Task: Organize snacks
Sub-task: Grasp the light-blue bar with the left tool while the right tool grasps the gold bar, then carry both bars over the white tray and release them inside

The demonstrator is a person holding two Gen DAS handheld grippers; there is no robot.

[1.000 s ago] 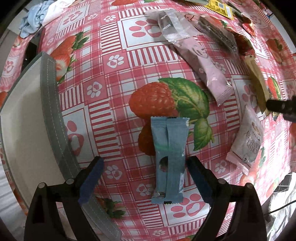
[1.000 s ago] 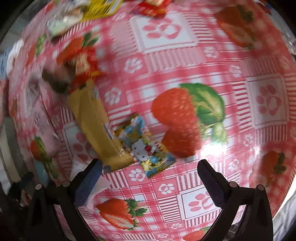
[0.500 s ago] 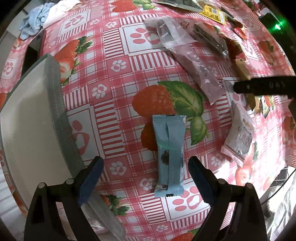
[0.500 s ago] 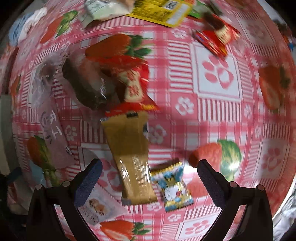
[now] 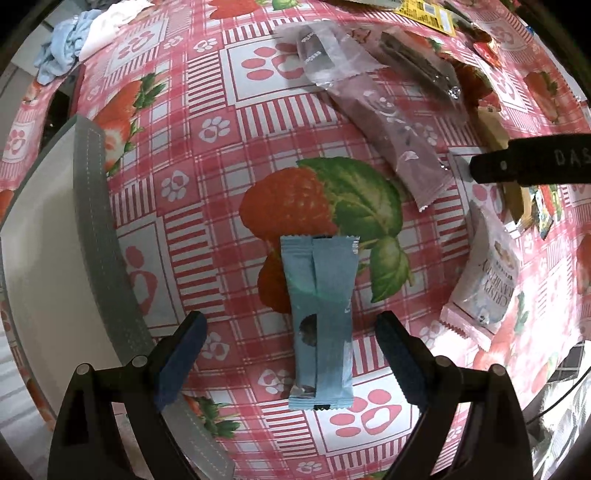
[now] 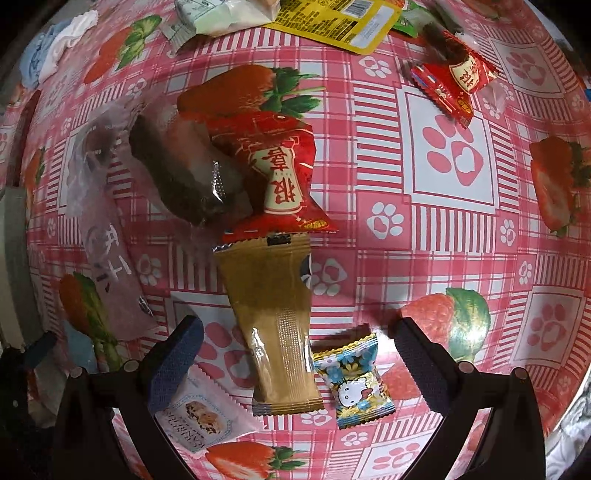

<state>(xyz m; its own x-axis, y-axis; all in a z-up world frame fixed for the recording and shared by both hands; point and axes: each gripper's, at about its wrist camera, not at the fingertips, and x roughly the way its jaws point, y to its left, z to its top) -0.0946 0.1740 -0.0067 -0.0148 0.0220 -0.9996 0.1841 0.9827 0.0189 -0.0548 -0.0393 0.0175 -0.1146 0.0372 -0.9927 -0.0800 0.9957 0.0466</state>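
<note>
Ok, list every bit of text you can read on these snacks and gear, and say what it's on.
"CRISPY": white packet; the word under it is too warped to read.
"DAS": black bar, cut off at the frame edge.
Two Chinese characters, upside down: red packet.
White Chinese characters: pink packet, too faint to make out.
Fine print and barcode: yellow pouch, too small.
Gold bar: no readable text.
</note>
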